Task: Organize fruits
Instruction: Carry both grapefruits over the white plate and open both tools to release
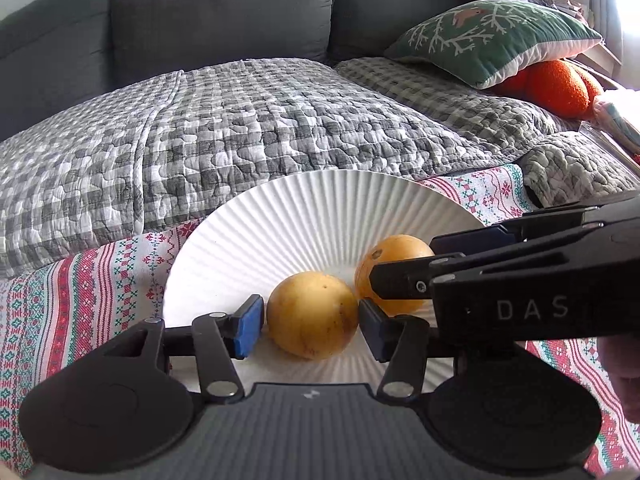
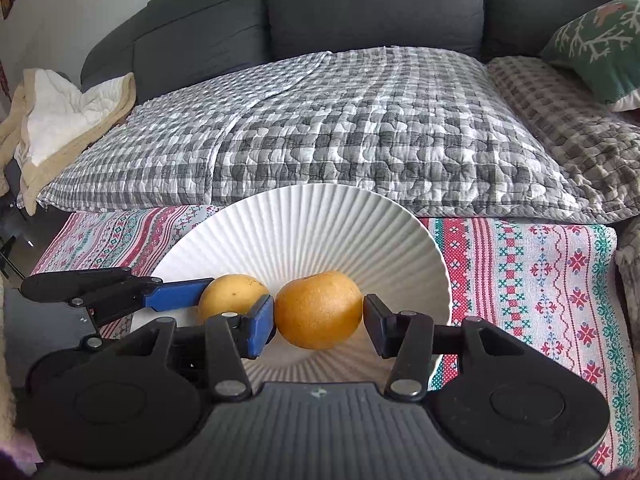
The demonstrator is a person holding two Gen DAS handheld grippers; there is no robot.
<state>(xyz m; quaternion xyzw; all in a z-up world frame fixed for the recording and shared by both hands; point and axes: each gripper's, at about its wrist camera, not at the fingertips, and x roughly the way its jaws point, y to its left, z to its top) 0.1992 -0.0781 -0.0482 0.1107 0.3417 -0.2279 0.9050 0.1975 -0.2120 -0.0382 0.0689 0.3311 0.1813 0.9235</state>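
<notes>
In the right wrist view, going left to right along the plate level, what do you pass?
Left gripper → yellow fruit → right gripper's blue finger pad → orange fruit → its dark finger pad → white ribbed plate rim → patterned cloth.

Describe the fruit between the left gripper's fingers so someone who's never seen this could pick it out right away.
On the patterned red-and-white cloth in front of the grey sofa sits a ribbed white plate holding two round fruits. It is the paler, yellow fruit with brown specks, framed by the left gripper; its neighbour is the deeper orange fruit.
</notes>
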